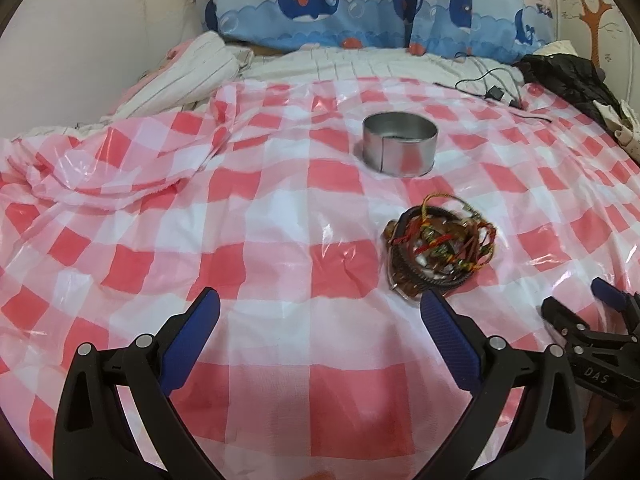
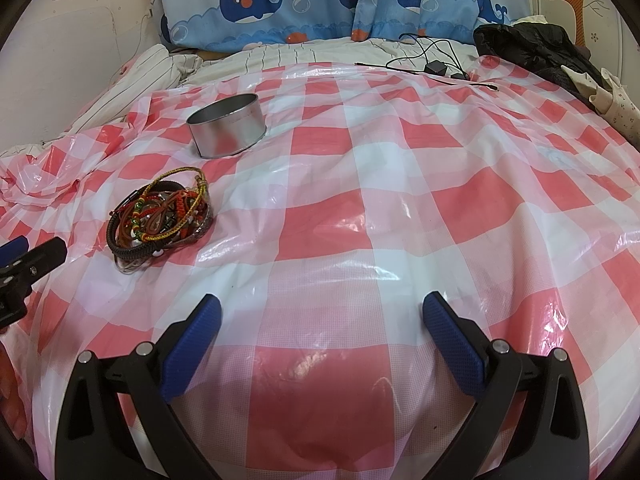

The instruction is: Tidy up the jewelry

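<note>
A tangled pile of woven and leather bracelets (image 1: 438,246) lies on the red-and-white checked plastic sheet, just beyond my left gripper's right finger. It shows at the left in the right wrist view (image 2: 160,216). A round open silver tin (image 1: 399,145) stands upright behind the pile, also seen in the right wrist view (image 2: 227,126). My left gripper (image 1: 318,304) is open and empty, low over the sheet. My right gripper (image 2: 320,310) is open and empty, to the right of the pile.
Whale-print pillows (image 1: 320,8) stand at the head of the bed. Black cables and a charger (image 2: 436,66) lie at the back right, next to a black jacket (image 2: 532,52). A striped blanket (image 1: 188,76) is bunched at the back left. The sheet (image 1: 120,152) is wrinkled at the left.
</note>
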Motion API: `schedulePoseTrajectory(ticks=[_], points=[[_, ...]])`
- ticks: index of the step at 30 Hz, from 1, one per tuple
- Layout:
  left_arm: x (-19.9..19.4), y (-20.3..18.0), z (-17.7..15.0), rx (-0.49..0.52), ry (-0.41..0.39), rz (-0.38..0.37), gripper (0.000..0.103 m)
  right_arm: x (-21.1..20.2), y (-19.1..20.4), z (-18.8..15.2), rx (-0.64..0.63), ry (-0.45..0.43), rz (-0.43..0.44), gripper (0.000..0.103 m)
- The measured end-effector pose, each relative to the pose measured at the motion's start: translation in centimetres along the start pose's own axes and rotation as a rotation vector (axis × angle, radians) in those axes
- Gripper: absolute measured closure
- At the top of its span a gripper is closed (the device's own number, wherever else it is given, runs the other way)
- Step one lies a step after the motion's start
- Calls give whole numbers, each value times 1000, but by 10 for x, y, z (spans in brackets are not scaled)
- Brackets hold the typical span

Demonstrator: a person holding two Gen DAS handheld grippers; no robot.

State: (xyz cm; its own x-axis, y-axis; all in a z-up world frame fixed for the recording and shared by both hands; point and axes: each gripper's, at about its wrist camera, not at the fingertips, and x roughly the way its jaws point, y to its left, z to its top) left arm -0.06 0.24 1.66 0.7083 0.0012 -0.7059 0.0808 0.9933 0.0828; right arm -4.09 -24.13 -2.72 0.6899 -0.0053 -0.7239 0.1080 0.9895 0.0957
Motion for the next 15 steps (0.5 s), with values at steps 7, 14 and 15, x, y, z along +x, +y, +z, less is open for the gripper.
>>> schedulePoseTrajectory(ticks=[7, 14, 15], points=[[15, 10, -6, -38, 60, 15, 6, -1, 0, 1, 0, 1, 1, 6], [16, 18, -6, -72, 63, -49, 6, -5, 4, 7, -13, -3, 11, 6], [15, 18, -6, -75, 59, -58, 6, -9, 7, 10, -24, -21, 33, 6]])
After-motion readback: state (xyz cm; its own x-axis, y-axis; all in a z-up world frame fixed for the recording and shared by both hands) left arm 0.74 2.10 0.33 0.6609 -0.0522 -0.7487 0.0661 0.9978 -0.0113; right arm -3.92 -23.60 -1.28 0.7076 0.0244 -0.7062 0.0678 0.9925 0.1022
